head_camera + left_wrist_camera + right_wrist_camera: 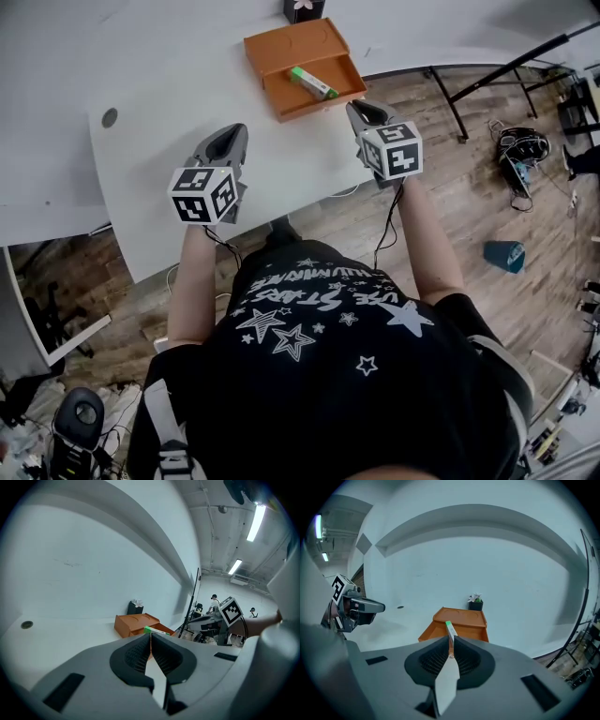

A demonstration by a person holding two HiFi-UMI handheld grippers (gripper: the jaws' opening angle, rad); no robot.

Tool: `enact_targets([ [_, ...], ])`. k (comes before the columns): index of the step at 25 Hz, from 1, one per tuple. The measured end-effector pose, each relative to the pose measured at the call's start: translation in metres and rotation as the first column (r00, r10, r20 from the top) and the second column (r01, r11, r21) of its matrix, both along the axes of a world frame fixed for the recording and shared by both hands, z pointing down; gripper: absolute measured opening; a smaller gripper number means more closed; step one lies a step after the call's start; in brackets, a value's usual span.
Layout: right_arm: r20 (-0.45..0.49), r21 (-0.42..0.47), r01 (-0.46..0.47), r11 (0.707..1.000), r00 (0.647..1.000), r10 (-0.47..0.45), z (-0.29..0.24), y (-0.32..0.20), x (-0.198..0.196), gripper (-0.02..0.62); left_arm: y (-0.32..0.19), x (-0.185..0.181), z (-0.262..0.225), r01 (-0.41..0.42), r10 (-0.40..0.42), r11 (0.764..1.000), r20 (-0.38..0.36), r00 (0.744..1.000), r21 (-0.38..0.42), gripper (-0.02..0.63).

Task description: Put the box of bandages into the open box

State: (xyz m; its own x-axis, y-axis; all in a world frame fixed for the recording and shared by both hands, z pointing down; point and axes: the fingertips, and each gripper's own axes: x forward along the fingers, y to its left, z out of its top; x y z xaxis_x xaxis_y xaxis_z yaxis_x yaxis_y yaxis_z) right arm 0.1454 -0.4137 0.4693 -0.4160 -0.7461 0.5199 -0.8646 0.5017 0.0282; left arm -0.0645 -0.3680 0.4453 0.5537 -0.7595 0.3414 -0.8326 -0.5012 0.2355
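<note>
Two grippers: both are held over the near side of the white table [187, 75], one at each side of the person's body, both pointing away from it.
Cable hole: a small round grommet [110, 117] sits in the tabletop at the far left, well apart from everything else.
Left gripper: the left gripper [230, 133] hangs over the table with its jaws brought together at the tips and nothing between them; its own view [150, 634] shows the same.
Open box: an orange open box [291, 101] stands on the table ahead of and between the two tools, lid folded back on the far side.
Box of bandages: the box of bandages [312, 82], white with a green end, lies slanted in the nearer half of that orange container.
Flower pot: a small black pot [304, 9] stands just behind the lid.
Right gripper: the right gripper [361, 111] is near the orange box's near right corner, jaws closed tip to tip and empty [451, 639].
Floor: wooden boards [487, 206] lie to the right.
</note>
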Motion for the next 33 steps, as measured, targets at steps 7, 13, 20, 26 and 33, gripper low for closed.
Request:
enact_targets([
  [7, 0.013, 0.013, 0.002, 1.000, 1.000, -0.002, -0.001, 0.054, 0.002, 0.063, 0.047, 0.010, -0.003, -0.006, 0.006, 1.000, -0.002, 1.000, 0.012, 0.025],
  [13, 0.030, 0.028, -0.015, 0.999, 0.999, 0.014, -0.004, 0.118, 0.013, 0.061, 0.106, 0.021, -0.006, -0.014, 0.014, 0.999, -0.004, 1.000, 0.030, 0.025],
  [20, 0.051, 0.014, -0.018, 1.000, 0.999, 0.017, 0.002, 0.187, 0.023, 0.061, 0.172, 0.029, -0.005, -0.011, 0.011, 1.000, -0.002, 1.000, 0.024, 0.025],
  [26, 0.062, 0.013, -0.017, 1.000, 0.998, 0.016, 0.000, 0.231, 0.025, 0.061, 0.219, 0.028, -0.003, 0.004, -0.004, 1.000, 0.007, 1.000, 0.013, 0.025],
  [33, 0.076, 0.004, -0.014, 1.000, 0.997, 0.013, 0.003, 0.265, 0.030, 0.061, 0.252, 0.035, -0.004, 0.015, -0.015, 1.000, 0.009, 1.000, 0.017, 0.025],
])
